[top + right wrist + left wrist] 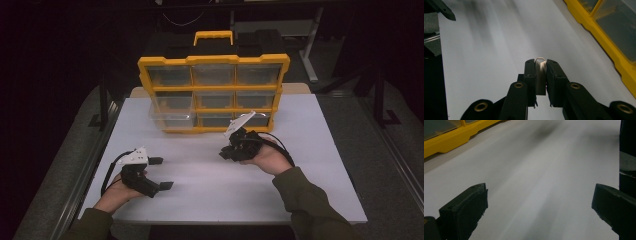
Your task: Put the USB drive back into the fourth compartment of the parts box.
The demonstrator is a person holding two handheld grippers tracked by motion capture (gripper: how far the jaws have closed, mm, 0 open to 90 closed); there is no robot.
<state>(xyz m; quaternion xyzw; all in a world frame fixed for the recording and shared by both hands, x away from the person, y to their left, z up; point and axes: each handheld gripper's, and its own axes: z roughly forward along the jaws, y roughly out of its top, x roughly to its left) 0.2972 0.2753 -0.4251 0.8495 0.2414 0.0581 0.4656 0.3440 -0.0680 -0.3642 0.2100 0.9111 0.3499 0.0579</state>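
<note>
A yellow organizer case point(214, 90) with clear drawers stands upright at the back of the white table point(220, 195); its lower-left drawer point(171, 117) is pulled partly out. My right gripper point(225, 152) sits in front of the case's right side, pointing left. In the right gripper view its jaws are shut on a small white clip-like piece point(540, 72) held over the bare tabletop. My left gripper point(161, 173) rests near the table's front left, jaws wide open with nothing between them; its fingertips point(465, 210) frame bare table.
The case's yellow base point(449, 140) shows at the upper left of the left gripper view, and its edge point(609, 45) runs along the right of the right gripper view. Dark floor and table legs surround the tabletop.
</note>
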